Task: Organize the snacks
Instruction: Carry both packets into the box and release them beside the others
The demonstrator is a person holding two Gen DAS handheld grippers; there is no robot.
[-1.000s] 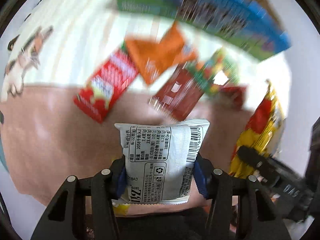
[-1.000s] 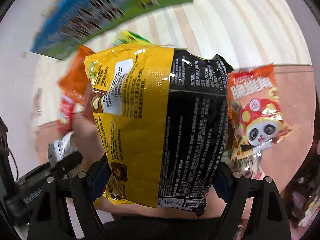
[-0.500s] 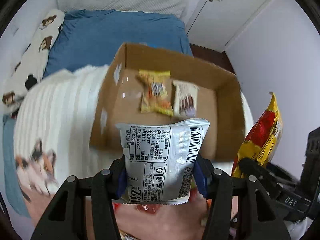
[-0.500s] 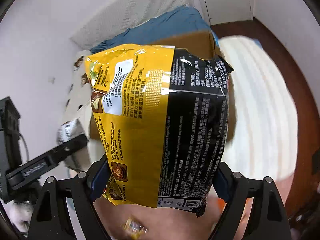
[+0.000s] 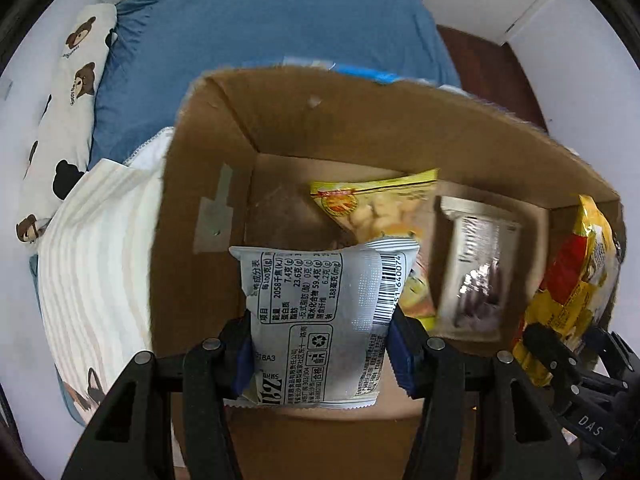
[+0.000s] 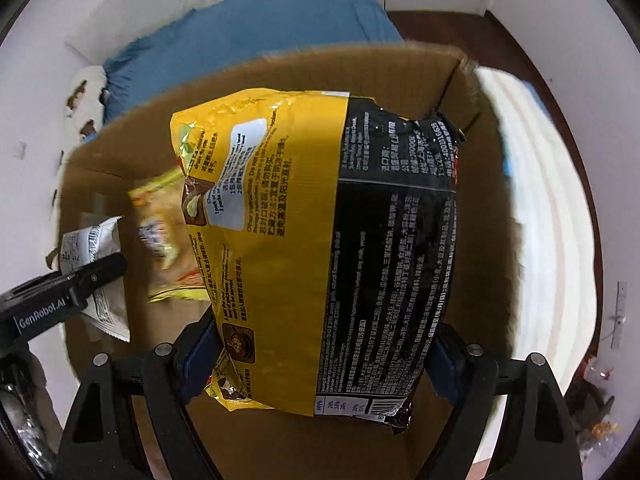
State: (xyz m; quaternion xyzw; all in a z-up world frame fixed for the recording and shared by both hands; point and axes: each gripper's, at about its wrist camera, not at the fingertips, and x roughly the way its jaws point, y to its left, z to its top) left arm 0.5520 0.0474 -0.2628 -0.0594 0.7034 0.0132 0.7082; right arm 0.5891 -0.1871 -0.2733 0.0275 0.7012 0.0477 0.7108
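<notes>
Brown cardboard box, open-topped on the bed, with both held snack packets above it.
The left gripper has its jaws pinching a white printed snack packet; the right gripper has its jaws clamped on a large yellow-and-black foil bag. A yellow snack pouch and a silvery wrapper lie side by side on the box floor.
</notes>
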